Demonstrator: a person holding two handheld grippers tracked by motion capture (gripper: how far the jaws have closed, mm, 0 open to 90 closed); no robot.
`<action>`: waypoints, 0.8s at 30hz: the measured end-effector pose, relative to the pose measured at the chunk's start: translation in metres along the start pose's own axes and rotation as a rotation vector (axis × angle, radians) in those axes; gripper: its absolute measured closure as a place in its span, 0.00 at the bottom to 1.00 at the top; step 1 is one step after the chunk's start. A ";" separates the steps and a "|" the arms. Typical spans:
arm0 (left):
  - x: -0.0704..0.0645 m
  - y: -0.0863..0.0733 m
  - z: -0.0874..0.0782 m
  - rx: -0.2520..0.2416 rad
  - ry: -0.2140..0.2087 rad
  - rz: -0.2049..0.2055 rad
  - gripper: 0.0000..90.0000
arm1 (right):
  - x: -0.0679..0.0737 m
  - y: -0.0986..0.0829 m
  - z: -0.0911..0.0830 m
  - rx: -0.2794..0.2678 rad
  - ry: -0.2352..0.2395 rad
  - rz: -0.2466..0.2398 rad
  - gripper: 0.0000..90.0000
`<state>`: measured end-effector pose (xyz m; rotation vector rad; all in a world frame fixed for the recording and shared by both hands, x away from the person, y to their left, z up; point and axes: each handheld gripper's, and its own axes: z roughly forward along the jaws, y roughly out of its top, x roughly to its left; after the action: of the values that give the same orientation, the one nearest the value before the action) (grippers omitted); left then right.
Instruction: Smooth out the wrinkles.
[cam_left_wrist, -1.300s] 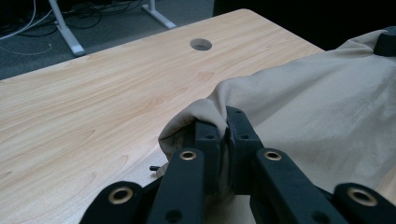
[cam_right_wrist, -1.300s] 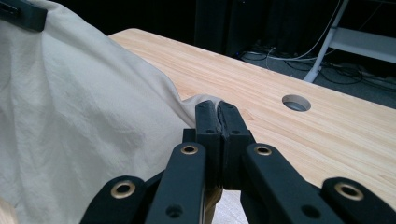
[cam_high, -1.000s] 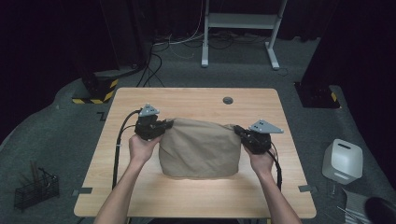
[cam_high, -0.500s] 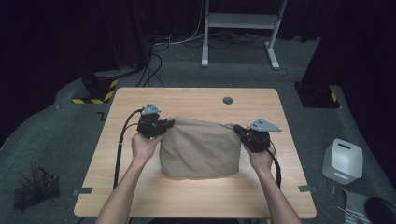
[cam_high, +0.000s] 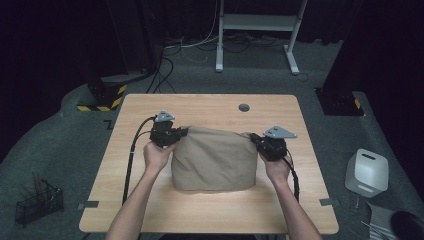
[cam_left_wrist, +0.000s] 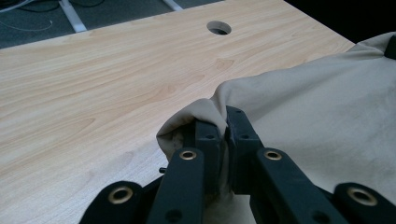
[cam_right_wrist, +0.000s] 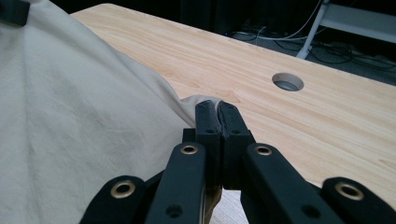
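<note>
From the high view, I hold the beige, soft cotton cloth (cam_high: 214, 159) by its 2 far corners: my left gripper (cam_high: 176, 134) pinches the corner at its tip, and my right gripper (cam_high: 256, 140) pinches the opposite one. The cloth hangs between them in a slack, doubled sheet whose near edge rests on the pale wooden table (cam_high: 150, 210), just in front of my hands. I judge the grasp done and the spreading or folding not yet finished, since the fabric sags and lies bunched rather than flat.

In the left gripper view, my left gripper (cam_left_wrist: 226, 126) is clenched on a puckered cloth (cam_left_wrist: 322, 112) corner, fabric wrapped over the jaw tips; the round cable hole (cam_left_wrist: 218, 28) lies ahead of it.

In the right gripper view, my right gripper (cam_right_wrist: 217, 114) is clamped tight on a thin cloth (cam_right_wrist: 70, 112) edge, the rest spreading to its left.

I can read no brand, label or writing anywhere.
</note>
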<state>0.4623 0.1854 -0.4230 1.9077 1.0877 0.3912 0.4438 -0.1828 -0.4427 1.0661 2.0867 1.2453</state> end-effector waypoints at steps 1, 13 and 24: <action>0.000 0.000 0.001 0.002 0.000 0.000 0.95 | 0.000 0.000 0.001 0.000 0.000 0.002 0.98; 0.005 -0.001 0.007 -0.006 -0.005 -0.015 0.95 | -0.003 0.004 0.006 0.019 -0.020 0.006 0.98; 0.006 -0.004 0.017 -0.001 0.017 -0.015 0.95 | -0.006 0.001 0.015 0.036 -0.041 0.031 0.98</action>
<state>0.4741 0.1820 -0.4362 1.8979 1.1118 0.3998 0.4586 -0.1795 -0.4487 1.1350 2.0768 1.1944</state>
